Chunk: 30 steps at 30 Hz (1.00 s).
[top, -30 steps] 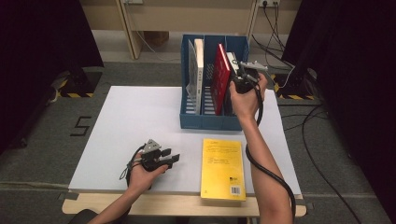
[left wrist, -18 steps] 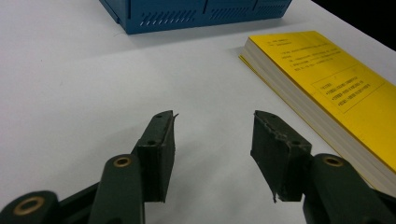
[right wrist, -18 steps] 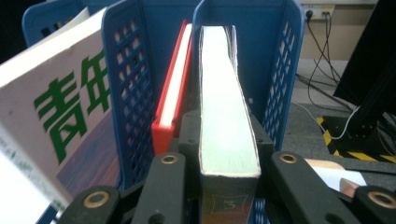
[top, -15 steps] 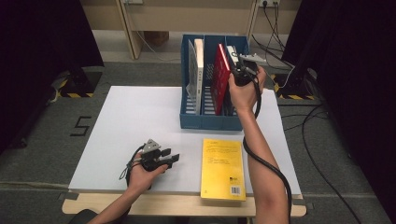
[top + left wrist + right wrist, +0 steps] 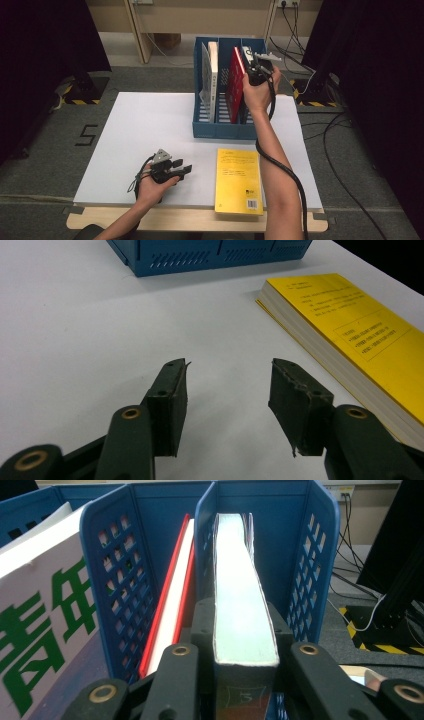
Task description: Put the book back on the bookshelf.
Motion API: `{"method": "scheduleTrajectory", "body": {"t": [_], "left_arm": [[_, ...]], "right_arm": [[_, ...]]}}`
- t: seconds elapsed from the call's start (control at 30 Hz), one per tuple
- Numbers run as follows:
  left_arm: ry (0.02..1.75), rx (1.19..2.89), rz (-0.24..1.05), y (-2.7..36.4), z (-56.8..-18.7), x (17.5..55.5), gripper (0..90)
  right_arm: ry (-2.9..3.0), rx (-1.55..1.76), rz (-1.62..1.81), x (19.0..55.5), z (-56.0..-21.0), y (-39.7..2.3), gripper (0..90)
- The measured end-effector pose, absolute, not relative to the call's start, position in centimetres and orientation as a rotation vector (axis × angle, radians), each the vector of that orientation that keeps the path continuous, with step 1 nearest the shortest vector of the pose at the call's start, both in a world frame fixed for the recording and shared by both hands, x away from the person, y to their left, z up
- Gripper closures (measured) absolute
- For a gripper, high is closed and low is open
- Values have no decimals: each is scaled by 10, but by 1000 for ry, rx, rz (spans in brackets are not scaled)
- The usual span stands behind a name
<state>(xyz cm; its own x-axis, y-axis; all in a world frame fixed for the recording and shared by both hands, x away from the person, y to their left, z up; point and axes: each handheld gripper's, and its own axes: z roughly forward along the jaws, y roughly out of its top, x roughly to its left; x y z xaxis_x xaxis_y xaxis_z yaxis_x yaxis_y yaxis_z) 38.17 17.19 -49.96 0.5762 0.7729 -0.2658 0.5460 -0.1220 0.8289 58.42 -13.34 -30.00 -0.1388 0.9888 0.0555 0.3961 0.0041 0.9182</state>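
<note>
Right tongs clenched on a pale-edged book in the blue rack's right-hand slot.

Our right tongs (image 5: pixel 245 645) pinch the pale-edged book (image 5: pixel 240 590) across its thickness at the near top edge; it stands upright in the right compartment of the blue rack (image 5: pixel 220 131) at the desk's (image 5: pixel 135 130) far edge, a red book (image 5: pixel 234 82) one slot over. We judge it stiff along the spine yet bowing at the pages, moderately heavy, with a smooth cover that may slip; gripping nearer the spine seems safest. Our left tongs (image 5: pixel 227 390) rest released and empty near the front edge, beside the flat yellow book (image 5: pixel 239 180).
</note>
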Motion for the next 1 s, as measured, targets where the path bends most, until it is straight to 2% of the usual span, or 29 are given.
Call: {"method": "scheduleTrajectory", "body": {"t": [1.0], "left_arm": [[1079,1801,288,172,-499,381,487]], "right_arm": [[1670,1474,1149,592,-303,-142,741]]}}
